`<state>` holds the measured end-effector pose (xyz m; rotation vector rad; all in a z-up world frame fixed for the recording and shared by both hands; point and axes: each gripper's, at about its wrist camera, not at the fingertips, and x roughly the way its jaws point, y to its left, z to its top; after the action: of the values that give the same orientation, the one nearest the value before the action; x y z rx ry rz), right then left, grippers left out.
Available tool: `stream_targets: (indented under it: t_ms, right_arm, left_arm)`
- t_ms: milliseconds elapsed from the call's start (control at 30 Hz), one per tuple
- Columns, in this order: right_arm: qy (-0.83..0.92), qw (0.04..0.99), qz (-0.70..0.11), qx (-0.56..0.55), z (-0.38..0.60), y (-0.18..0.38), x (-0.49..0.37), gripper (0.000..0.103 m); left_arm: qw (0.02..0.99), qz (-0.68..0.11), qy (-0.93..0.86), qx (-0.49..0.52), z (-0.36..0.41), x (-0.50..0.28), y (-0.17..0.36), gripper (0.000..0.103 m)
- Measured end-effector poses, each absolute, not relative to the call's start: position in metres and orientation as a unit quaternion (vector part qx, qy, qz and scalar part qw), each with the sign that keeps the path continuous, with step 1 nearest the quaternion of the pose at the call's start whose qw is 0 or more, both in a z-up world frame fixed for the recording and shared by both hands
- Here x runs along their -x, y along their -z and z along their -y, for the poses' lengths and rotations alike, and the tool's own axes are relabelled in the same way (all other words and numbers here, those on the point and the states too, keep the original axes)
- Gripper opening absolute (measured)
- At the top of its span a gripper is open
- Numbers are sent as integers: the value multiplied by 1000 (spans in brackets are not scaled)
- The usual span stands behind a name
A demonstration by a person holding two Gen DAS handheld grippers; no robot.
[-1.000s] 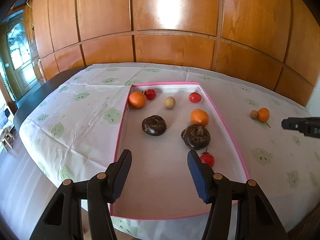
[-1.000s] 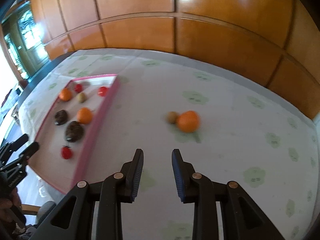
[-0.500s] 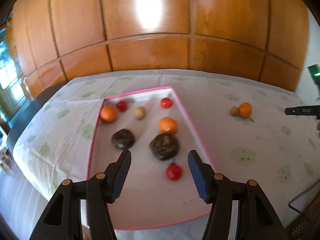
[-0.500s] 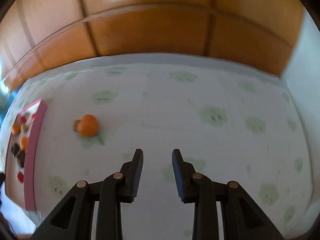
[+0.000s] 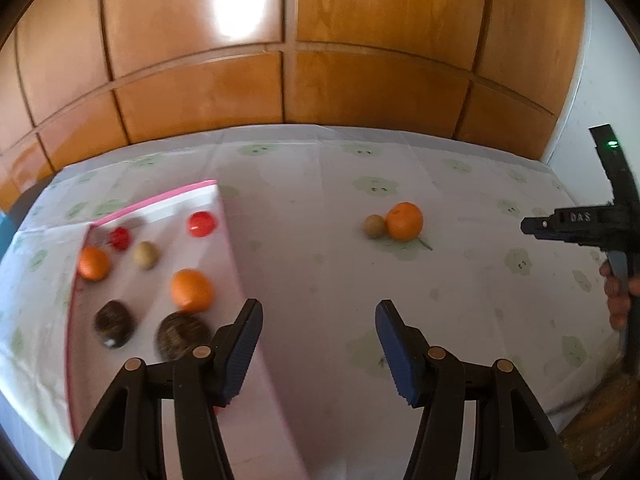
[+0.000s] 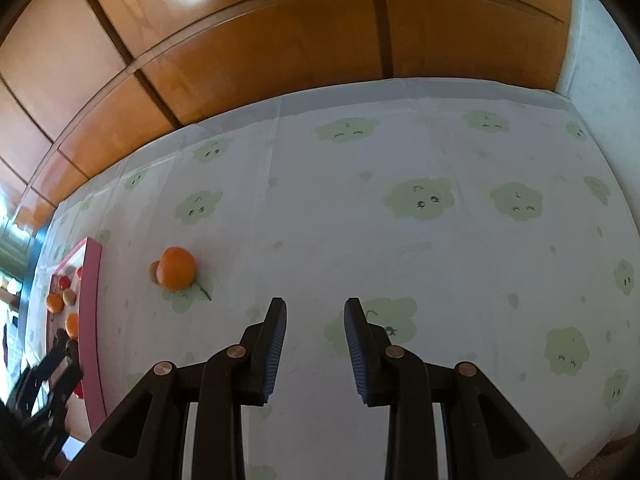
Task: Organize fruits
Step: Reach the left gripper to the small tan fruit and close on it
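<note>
A pink-rimmed tray [image 5: 160,202] at the left holds two oranges [image 5: 191,290], red tomatoes [image 5: 202,223], a tan fruit [image 5: 145,255] and two dark fruits [image 5: 113,323]. Out on the cloth lie a loose orange [image 5: 405,221] [image 6: 176,268] and a small brown fruit [image 5: 374,226] [image 6: 154,272], touching. My left gripper [image 5: 318,340] hovers past the tray's right rim, short of that pair, its jaws closing on nothing. My right gripper [image 6: 314,344] hangs over bare cloth right of the orange, nearly closed and empty.
A white tablecloth [image 6: 420,240] with green cloud prints covers the table. Wooden wall panels [image 5: 280,80] stand right behind it and a white wall at the right. A hand [image 5: 618,296] with the right gripper shows at the right edge of the left wrist view.
The left wrist view has swung right, from above the tray to the cloth beside it. The right wrist view has swung right too, so the loose orange now sits far left.
</note>
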<state>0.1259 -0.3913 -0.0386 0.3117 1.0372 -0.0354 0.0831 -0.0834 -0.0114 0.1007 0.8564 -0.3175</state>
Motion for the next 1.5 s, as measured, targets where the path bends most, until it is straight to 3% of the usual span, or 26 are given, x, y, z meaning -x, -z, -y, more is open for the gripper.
stream_targets:
  t_ms: [167,533,700,1067,1500]
  right_arm:
    - [3,858,-494,-142,386,38,-126,30]
    - [-11,853,-501,-145,385,38,-129,31]
    - [-19,853,-502,-140,381,37,-128,31]
    - [-26,856,-496,-145,382,35,-126,31]
    - [-28,858,-491,-146,382,32,-125,31]
  left_arm:
    - [884,-431,165,-75,108,-117,23,43]
    - [866,-457,187,-79,144,-175,50,43]
    - [866,-447,203,-91,154,-182,53,48]
    - [872,-430,218,-82,164,-201,63,49]
    - [855,-448,243,-99,183,-188,78,41]
